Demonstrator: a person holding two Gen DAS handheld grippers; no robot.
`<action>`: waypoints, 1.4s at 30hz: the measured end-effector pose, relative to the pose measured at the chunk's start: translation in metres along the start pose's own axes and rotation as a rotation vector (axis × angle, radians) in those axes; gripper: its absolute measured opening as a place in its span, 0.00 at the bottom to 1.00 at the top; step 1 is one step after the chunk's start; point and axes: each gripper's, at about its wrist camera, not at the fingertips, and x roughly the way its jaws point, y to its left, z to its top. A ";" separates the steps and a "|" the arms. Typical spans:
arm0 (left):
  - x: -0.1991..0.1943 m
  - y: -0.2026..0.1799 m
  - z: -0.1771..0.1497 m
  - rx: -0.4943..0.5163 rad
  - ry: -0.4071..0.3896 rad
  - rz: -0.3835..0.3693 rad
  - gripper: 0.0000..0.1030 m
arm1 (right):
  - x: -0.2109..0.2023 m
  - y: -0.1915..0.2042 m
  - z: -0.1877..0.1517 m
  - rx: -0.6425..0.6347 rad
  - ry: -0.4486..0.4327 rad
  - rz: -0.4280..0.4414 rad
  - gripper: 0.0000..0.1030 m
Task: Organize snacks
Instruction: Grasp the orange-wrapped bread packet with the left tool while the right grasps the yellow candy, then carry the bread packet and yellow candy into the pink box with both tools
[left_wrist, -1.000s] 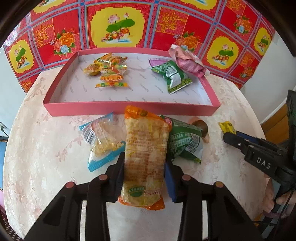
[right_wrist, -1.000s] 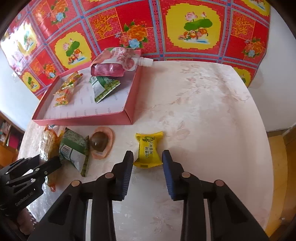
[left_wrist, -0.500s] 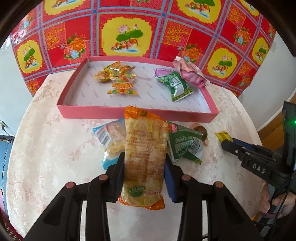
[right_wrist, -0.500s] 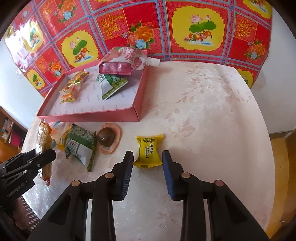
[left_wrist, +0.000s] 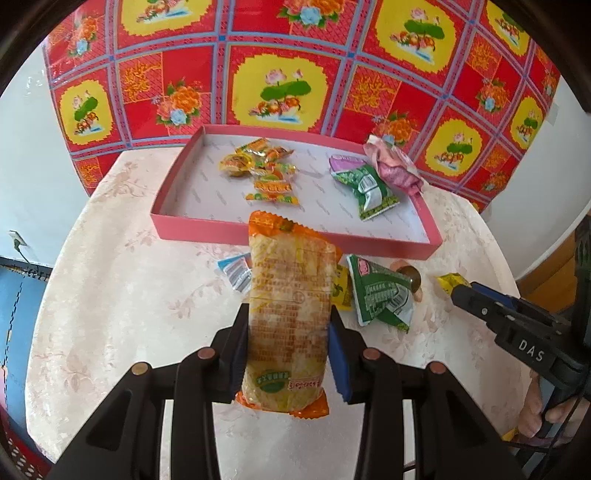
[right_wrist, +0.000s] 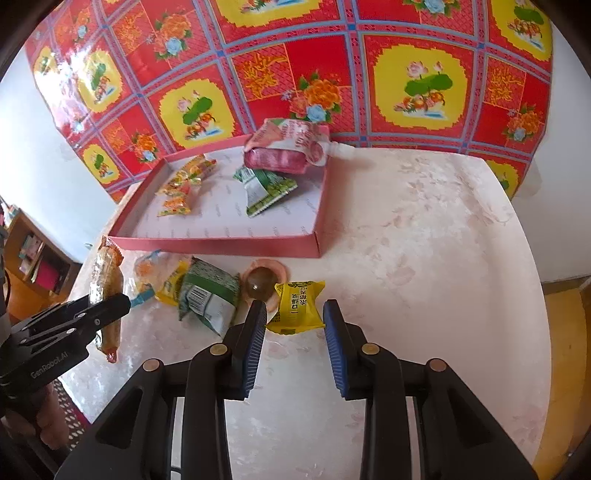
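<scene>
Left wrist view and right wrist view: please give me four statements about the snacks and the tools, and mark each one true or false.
1. The left tool grips the long orange packet. True.
2. The pink tray holds no snacks. False: several lie in it, among them a green packet.
3. The brown jelly cup lies inside the tray. False: it lies on the table, in front of the tray.
4. The yellow packet sits between the tips of the right tool. True.

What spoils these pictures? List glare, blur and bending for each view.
Left wrist view: black corners, the tray rim bowed by the lens, the orange packet sharp. Right wrist view: white glare on the shiny wall cloth, the pink pouch slightly smeared, the yellow packet crisp.
</scene>
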 end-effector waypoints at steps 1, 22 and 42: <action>-0.002 0.000 0.000 -0.005 -0.003 0.000 0.38 | 0.000 0.003 0.002 -0.006 0.000 0.002 0.32; -0.047 0.014 0.042 -0.054 -0.102 0.006 0.38 | -0.019 0.054 0.048 -0.166 -0.047 0.060 0.32; -0.015 0.013 0.088 -0.061 -0.098 -0.008 0.38 | 0.021 0.063 0.089 -0.174 -0.013 0.111 0.32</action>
